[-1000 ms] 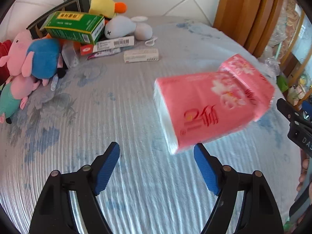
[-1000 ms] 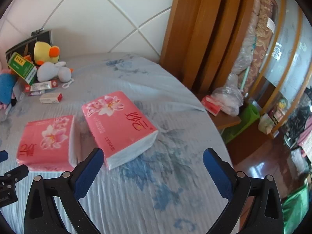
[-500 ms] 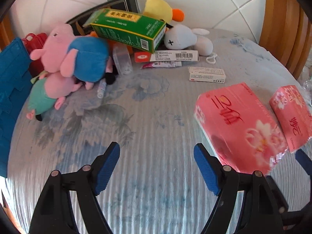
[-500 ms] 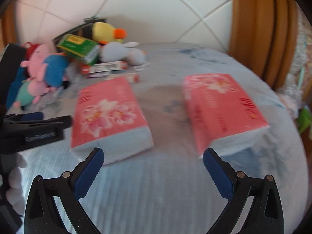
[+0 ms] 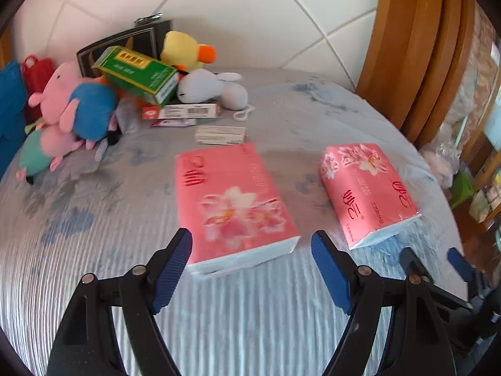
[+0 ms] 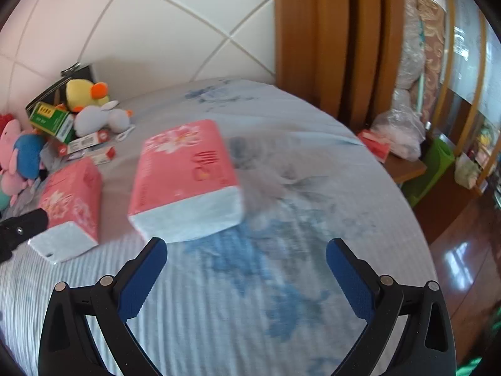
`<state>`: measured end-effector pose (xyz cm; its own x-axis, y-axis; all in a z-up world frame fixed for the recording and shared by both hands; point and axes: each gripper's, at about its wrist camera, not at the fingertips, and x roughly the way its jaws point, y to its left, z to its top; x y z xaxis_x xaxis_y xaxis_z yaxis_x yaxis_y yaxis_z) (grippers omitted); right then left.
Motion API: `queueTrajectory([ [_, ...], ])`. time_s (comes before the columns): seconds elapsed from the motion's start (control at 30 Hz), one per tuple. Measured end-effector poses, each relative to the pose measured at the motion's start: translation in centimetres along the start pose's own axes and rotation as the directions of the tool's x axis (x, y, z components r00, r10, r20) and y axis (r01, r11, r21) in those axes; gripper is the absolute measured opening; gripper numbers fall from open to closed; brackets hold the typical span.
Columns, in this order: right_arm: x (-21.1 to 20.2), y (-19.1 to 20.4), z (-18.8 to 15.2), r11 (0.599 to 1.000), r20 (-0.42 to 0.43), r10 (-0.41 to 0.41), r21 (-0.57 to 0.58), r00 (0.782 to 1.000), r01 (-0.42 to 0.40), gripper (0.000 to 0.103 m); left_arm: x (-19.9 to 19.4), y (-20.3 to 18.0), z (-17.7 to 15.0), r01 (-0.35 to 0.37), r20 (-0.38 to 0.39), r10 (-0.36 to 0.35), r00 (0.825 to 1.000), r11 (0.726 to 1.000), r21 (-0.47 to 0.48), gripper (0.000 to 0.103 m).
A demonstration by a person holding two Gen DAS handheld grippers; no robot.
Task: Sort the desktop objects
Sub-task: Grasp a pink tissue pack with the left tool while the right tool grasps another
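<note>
Two pink tissue packs lie flat on the round table's blue-flowered cloth [image 5: 94, 250]. In the left wrist view one pack [image 5: 233, 206] lies just ahead of my left gripper [image 5: 250, 244], its near end showing between the open fingers with no pad touching it. The second pack [image 5: 366, 188] lies to its right. My right gripper [image 6: 247, 250] is open and holds nothing; the second pack [image 6: 188, 175] lies just beyond its left finger, and the first pack [image 6: 72, 200] is further left. Each gripper shows at the edge of the other's view: right gripper [image 5: 435, 263], left gripper [image 6: 22, 228].
At the back left against the tiled wall are a green box [image 5: 137, 73], a yellow duck plush [image 5: 184, 50], a white plush [image 5: 206, 89], pig plushes [image 5: 81, 103] and small cartons [image 5: 219, 134]. A wooden cabinet [image 6: 328, 47] stands right; the table edge drops to the floor [image 6: 463, 250].
Both views swung left toward the toys and back, so both packs now lie ahead of the fingers. The packs have not moved on the cloth, and both grippers stayed open.
</note>
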<state>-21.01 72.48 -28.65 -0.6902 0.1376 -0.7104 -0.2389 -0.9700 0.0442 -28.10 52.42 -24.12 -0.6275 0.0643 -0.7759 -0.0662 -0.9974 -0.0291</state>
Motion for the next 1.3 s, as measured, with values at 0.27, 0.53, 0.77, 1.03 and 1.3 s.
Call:
queueTrajectory([
  [0.27, 0.8, -0.1, 1.3, 0.996, -0.023, 0.073, -0.045, 0.997, -0.074, 0.103, 2.6, 2.6, 0.2, -0.157, -0.021, 0.157, 0.987, 0.987, -0.015, 0.085],
  [0.53, 3.3, 3.7, 2.3, 0.985, -0.050, 0.135, -0.103, 0.990, -0.140, 0.103, 1.7, 5.7, -0.2, -0.093, -0.012, 0.093, 0.996, 0.994, -0.057, 0.085],
  [0.77, 4.1, 4.9, 2.2, 0.975, -0.070, 0.153, -0.151, 0.986, -0.162, 0.103, 1.1, 5.8, -1.5, -0.130, 0.036, 0.136, 0.990, 0.982, -0.135, 0.087],
  [1.03, 4.8, 5.1, 2.4, 0.977, -0.068, 0.152, -0.139, 0.986, -0.160, 0.103, 0.8, 5.9, -1.7, -0.149, 0.020, 0.154, 0.988, 0.977, -0.154, 0.089],
  [1.3, 5.8, 5.7, 2.9, 0.973, -0.087, 0.163, -0.150, 0.983, -0.174, 0.103, 4.8, 7.5, -1.1, -0.165, -0.008, 0.166, 0.986, 0.974, -0.156, 0.093],
])
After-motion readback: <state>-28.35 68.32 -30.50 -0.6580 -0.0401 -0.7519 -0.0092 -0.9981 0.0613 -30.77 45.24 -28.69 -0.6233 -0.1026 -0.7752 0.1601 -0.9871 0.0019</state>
